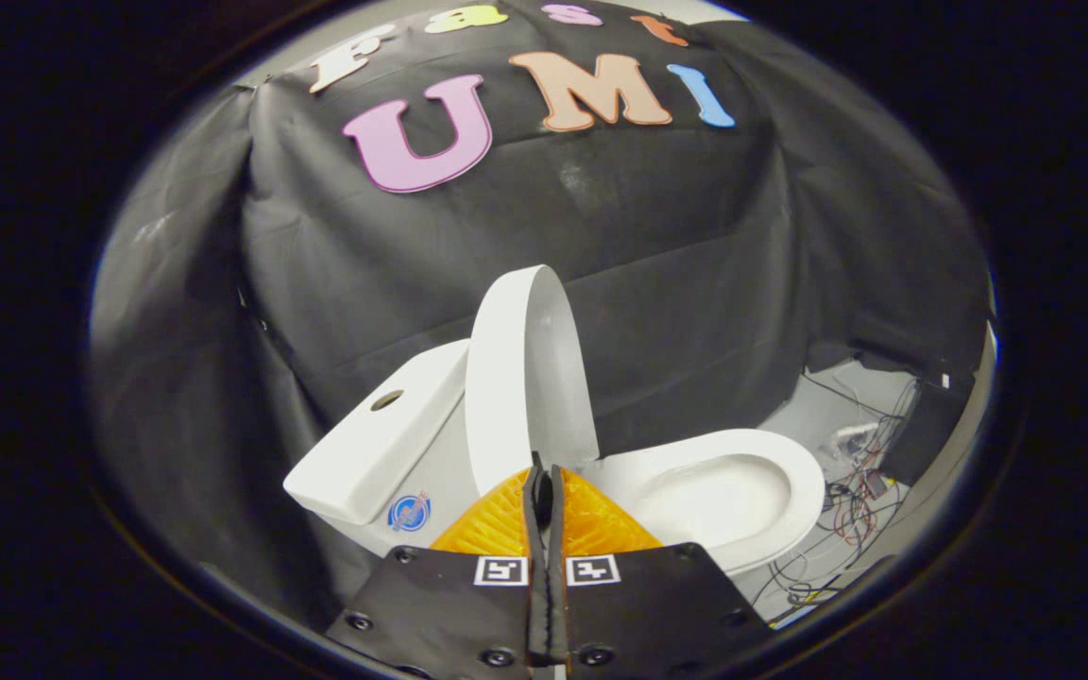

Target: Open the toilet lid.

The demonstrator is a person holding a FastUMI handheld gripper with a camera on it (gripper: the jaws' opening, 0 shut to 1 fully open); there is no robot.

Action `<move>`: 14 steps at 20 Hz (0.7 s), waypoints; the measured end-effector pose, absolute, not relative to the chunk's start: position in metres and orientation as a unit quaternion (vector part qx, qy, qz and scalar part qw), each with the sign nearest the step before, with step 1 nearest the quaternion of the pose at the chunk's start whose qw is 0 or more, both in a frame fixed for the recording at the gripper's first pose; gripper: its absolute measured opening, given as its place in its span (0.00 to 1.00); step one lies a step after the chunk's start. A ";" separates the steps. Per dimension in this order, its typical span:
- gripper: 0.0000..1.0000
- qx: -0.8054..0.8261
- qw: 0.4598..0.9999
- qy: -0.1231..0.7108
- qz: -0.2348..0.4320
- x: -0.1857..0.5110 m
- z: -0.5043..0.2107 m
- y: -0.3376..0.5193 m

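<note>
Both fingers of the tool (542, 472) press together, hiding the raised toilet lid's (525, 378) lower edge.

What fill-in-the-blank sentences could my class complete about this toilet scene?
1. The lid stands ____, leaning toward the tank.
2. The gripper has its fingers pressed ____, holding nothing.
3. The bowl lies ____ to view, with the lid off it.
4. Loose ____ lie on the floor beyond the bowl.

Missing words: raised; together; open; cables
</note>
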State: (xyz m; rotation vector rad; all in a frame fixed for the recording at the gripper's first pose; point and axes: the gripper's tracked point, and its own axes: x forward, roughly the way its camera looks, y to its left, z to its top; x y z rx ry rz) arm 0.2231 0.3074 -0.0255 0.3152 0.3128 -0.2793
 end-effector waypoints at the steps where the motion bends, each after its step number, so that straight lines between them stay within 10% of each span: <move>1: 0.01 0.152 0.967 0.155 -0.134 0.225 -0.024 0.313; 14: 0.02 0.028 0.983 0.160 -0.090 0.259 -0.022 0.380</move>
